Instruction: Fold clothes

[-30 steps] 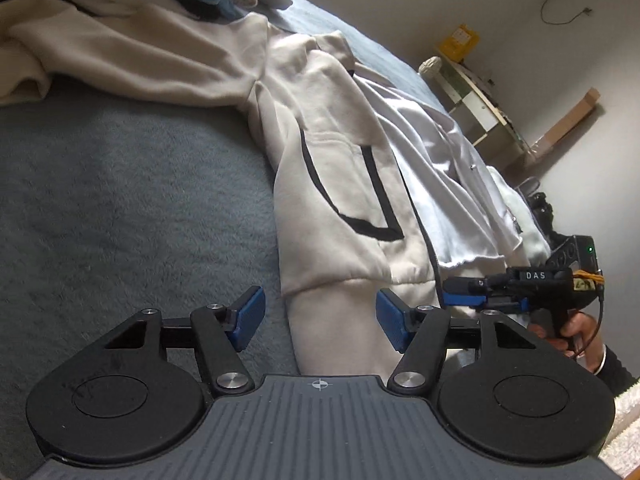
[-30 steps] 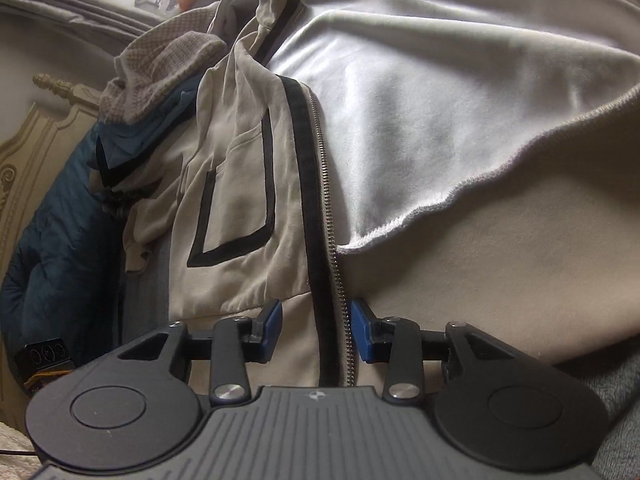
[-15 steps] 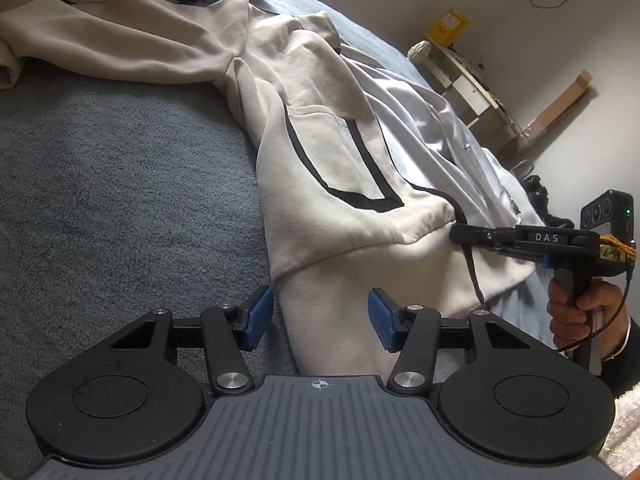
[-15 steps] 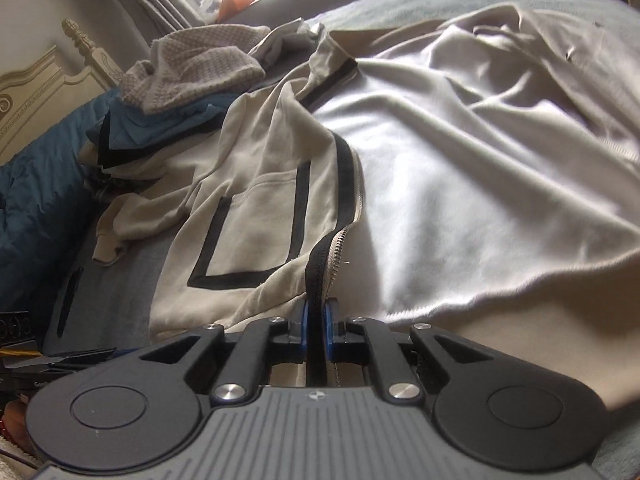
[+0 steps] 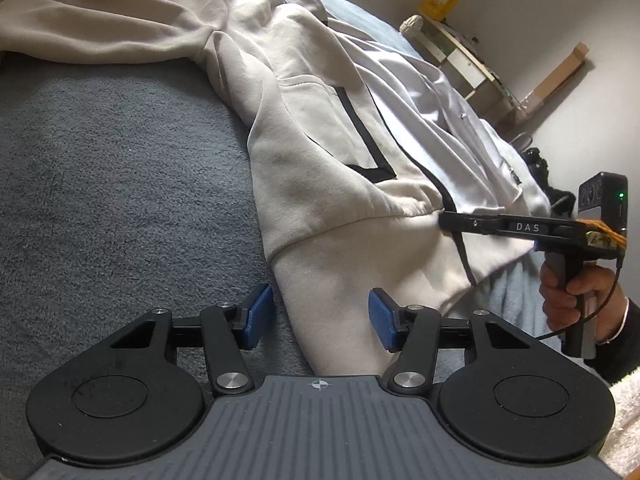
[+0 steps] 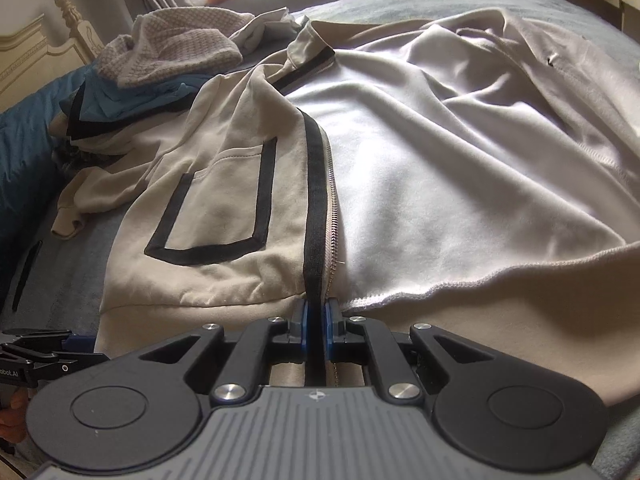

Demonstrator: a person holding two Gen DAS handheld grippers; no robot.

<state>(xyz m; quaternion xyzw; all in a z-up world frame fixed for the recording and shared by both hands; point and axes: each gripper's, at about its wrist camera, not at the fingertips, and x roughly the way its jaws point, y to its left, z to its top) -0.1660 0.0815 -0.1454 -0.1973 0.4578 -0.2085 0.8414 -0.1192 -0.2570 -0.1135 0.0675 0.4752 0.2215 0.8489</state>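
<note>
Here, bed [image 5: 104, 168]: grey blanket, carrying all items below. Jacket [image 6: 224, 216]: beige zip-front with black-edged pocket, lying opened out on the bed, pale lining [image 6: 440, 184] face up on its right half, hem toward both cameras; one sleeve trails off toward the pile at the headboard. Pile of other clothes [image 6: 172, 48]: knit and blue pieces heaped beyond the collar, folded or not cannot be told. Right tongs [image 6: 315, 316]: closed tight on the black zip band [image 6: 310, 200] at the hem, cloth pinched between the blue pads. Left tongs [image 5: 316, 314]: spread wide, holding nothing, straddling the hem corner of the pocket side without visibly touching it. Step in hand, as judged: taking hold of the lower edge, the right side gripped and the left side lined up. Whether this serves to close the front or to carry the hem upward, the pictures do not settle. Next move, as judged: the left tongs need to close on the hem corner before any lift, both grips level so the panel stays flat. Hidden or unclear: the jacket's far right edge and second sleeve run out of frame; hem beneath the tong bodies is covered; the layers actually pinched cannot be counted.
</note>
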